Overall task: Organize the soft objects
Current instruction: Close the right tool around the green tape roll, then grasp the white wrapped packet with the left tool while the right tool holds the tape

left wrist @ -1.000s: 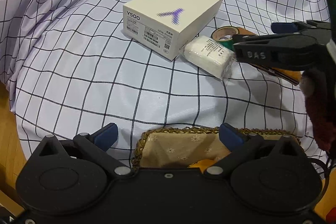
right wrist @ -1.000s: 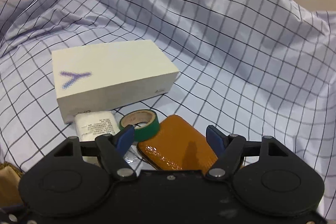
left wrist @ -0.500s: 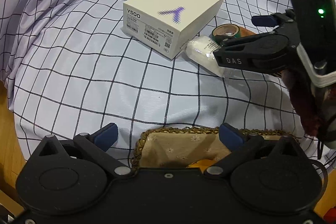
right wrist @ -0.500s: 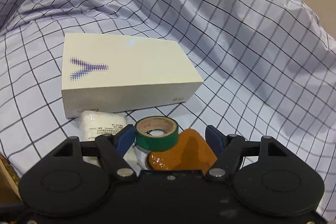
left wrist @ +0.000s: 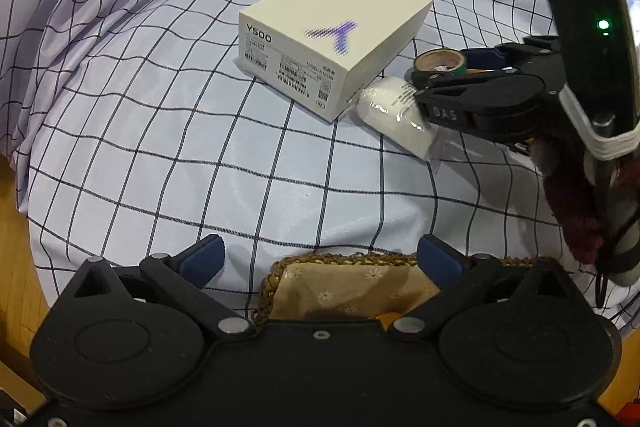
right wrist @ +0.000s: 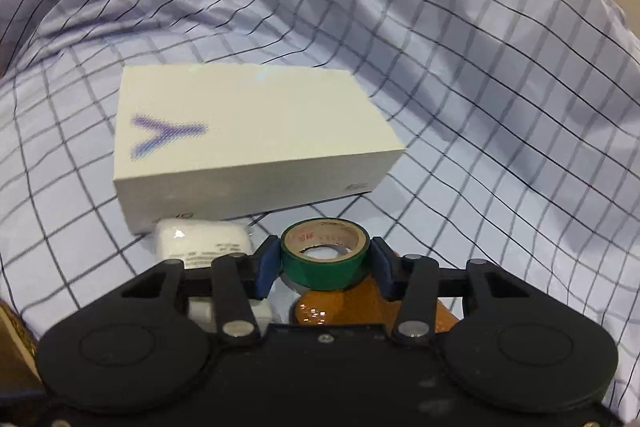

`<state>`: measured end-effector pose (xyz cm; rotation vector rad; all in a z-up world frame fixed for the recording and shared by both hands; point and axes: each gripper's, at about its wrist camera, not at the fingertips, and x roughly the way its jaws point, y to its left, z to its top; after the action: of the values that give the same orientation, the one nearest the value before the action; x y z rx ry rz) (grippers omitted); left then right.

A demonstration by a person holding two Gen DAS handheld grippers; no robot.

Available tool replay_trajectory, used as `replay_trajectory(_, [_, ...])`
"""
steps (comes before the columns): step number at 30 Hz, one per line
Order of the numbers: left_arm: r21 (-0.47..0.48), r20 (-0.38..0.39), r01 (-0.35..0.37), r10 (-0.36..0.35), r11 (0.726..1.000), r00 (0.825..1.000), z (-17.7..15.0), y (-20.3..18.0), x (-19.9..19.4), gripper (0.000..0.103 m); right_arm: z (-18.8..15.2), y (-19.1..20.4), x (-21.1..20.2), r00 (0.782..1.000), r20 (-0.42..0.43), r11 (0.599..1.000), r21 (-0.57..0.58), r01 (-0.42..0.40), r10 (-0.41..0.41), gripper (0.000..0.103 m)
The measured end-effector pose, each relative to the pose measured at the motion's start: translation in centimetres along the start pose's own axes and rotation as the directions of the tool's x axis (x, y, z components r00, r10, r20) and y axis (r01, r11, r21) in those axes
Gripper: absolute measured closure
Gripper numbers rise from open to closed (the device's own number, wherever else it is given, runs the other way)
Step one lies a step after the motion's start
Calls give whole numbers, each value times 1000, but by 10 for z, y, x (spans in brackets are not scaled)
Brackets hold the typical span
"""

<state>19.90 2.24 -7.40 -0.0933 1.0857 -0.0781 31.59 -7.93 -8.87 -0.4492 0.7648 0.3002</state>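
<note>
Closely flanked by white box [right wrist: 256,143] and pouch [right wrist: 204,241], right jaws closing on tape roll [right wrist: 324,259].

cloth [left wrist: 160,147]: matt (creased) | pouch [right wrist: 332,307]: glossy | basket [left wrist: 340,261]: woven

Lying spread out and wrinkled across both views: a checked cloth [left wrist: 168,155]. Sitting on it mid-frame, a white box [left wrist: 332,43]; touching its lower right, a white packet [left wrist: 394,115]; lying bottom center, a woven basket [left wrist: 344,261].
</note>
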Motion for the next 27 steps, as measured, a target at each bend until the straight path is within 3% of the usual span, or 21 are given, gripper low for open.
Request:
replay_trajectory(15, [-89, 66, 37, -31, 995, 997, 46, -18, 0, 4, -30, -41, -79, 989, 71, 953, 283, 106, -131, 56])
replay_trajectory(21, [-171, 103, -12, 30, 985, 994, 68, -35, 10, 4, -55, -45, -97, 984, 48, 927, 346, 145, -172, 56])
replay_trajectory(27, [-254, 76, -59, 81, 965, 994, 78, -43, 30, 4, -81, -44, -98, 987, -25, 907, 392, 155, -158, 56])
